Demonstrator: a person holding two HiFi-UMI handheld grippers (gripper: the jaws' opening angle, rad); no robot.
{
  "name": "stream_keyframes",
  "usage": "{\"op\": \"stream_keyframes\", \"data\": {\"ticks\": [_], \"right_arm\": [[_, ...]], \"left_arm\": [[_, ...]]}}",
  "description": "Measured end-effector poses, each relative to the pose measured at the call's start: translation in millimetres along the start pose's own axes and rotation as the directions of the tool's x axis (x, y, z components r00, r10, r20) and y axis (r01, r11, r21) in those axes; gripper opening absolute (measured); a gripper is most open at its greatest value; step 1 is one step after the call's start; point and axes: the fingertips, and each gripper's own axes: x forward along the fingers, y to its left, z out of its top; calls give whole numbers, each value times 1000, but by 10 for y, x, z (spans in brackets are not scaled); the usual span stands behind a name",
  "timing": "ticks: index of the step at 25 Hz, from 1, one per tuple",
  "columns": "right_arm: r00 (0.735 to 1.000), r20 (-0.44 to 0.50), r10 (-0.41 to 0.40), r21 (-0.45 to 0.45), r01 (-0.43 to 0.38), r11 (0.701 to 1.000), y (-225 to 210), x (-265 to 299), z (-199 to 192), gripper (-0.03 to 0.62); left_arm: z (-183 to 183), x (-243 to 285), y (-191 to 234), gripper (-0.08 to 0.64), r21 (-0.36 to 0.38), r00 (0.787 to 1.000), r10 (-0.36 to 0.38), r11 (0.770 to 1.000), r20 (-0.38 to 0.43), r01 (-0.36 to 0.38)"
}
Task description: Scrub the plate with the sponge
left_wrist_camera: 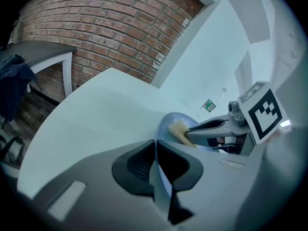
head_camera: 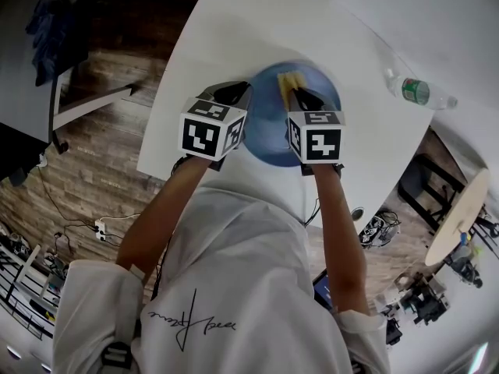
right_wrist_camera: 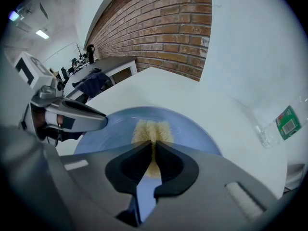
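Observation:
A blue plate (head_camera: 269,142) lies on the white table (head_camera: 234,29) in the head view. My left gripper (head_camera: 238,92) is shut on the plate's left rim; in the left gripper view the rim (left_wrist_camera: 161,129) runs edge-on between the jaws of this gripper (left_wrist_camera: 155,150). My right gripper (head_camera: 300,96) is shut on a yellow sponge (head_camera: 287,80) and holds it down on the plate's far half. In the right gripper view the sponge (right_wrist_camera: 151,131) sticks out past the jaws of that gripper (right_wrist_camera: 153,150) onto the plate (right_wrist_camera: 197,131), and the left gripper (right_wrist_camera: 72,117) sits at the plate's left.
A clear plastic bottle (head_camera: 417,92) with a green label lies on the table to the right of the plate. The table's front edge is close under my arms. A brick wall (left_wrist_camera: 110,23) stands behind, with a grey desk (left_wrist_camera: 43,49) at the left. A round wooden table (head_camera: 460,213) stands at the right.

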Motion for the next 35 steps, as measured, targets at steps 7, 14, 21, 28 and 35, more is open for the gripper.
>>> {"op": "stream_keyframes", "data": {"ticks": [7, 14, 21, 28, 35], "right_arm": [[1000, -1, -2, -41, 2, 999, 62, 19, 4, 31], [1000, -9, -22, -130, 20, 991, 137, 40, 7, 34], [1000, -3, -6, -156, 6, 988, 221, 40, 37, 34], [1000, -11, 7, -213, -10, 977, 347, 40, 51, 34], [999, -27, 27, -249, -33, 968, 481, 44, 34, 34]], "left_arm": [[1, 6, 11, 34, -2, 1000, 1, 1000, 1, -1], [1, 3, 23, 34, -8, 1000, 2, 1000, 2, -2], [-1, 9, 14, 34, -12, 1000, 1, 1000, 3, -1], [4, 5, 17, 34, -14, 1000, 2, 1000, 7, -2], [9, 10, 20, 34, -23, 1000, 1, 1000, 8, -1]]}}
